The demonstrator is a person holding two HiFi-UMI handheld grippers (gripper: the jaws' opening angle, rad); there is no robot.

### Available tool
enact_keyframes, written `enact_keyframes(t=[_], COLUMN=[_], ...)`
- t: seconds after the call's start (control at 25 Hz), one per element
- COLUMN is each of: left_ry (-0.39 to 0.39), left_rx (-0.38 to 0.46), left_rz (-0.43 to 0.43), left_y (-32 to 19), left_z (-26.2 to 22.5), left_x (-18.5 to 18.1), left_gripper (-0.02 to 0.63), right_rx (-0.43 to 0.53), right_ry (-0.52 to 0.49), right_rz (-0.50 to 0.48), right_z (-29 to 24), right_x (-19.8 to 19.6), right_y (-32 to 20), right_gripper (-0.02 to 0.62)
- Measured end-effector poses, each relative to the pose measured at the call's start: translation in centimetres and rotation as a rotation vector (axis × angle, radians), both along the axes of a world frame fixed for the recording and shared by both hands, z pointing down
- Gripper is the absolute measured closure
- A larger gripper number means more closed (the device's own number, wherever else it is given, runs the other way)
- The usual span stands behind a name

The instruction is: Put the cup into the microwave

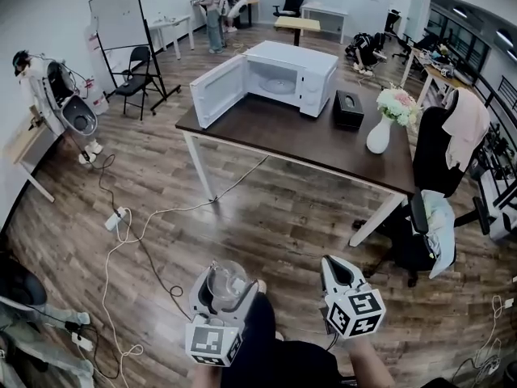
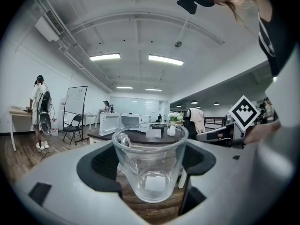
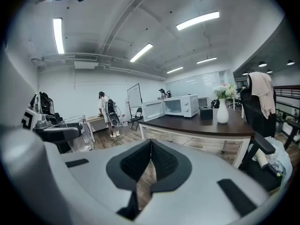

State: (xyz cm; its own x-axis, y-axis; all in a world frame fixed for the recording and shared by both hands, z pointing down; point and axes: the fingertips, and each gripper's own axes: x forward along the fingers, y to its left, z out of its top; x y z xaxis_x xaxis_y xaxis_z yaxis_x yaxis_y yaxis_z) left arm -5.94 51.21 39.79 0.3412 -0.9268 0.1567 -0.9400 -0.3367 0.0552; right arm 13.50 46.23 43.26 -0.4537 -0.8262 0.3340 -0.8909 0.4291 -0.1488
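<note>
A clear glass cup [image 2: 150, 165] stands upright between the dark pads of my left gripper [image 1: 224, 291], which is shut on it; the cup [image 1: 226, 283] is held low, well short of the table. The cup [image 3: 77, 134] also shows at the left of the right gripper view. My right gripper [image 1: 340, 272] is beside it, jaws shut with nothing between them [image 3: 150, 161]. The white microwave [image 1: 279, 74] stands on the far left of the dark table [image 1: 307, 136] with its door [image 1: 216, 91] swung open to the left; the microwave [image 3: 176, 106] looks empty inside.
A black tissue box [image 1: 348, 108] and a white vase of flowers [image 1: 380, 132] stand on the table's right part. A black office chair [image 1: 432, 217] with cloth stands right of the table. Cables [image 1: 121, 241] trail over the wood floor. A whiteboard [image 1: 121, 23], folding chair and people are farther back.
</note>
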Motion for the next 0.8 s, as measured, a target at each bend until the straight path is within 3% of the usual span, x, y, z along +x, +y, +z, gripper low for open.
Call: enact_keyframes(t=[0.8], left_ry=[-0.009], left_rx=[-0.004], left_rz=[0.024], left_y=[-18.6], left_z=[-1.4], left_x=[-2.5], left_gripper=[0.216], right_rx=[-0.049], right_ry=[0.047], right_rz=[-0.036], right_z=[-0.6], right_x=[-2.9], right_y=[-18.7], right_gripper=[0.601])
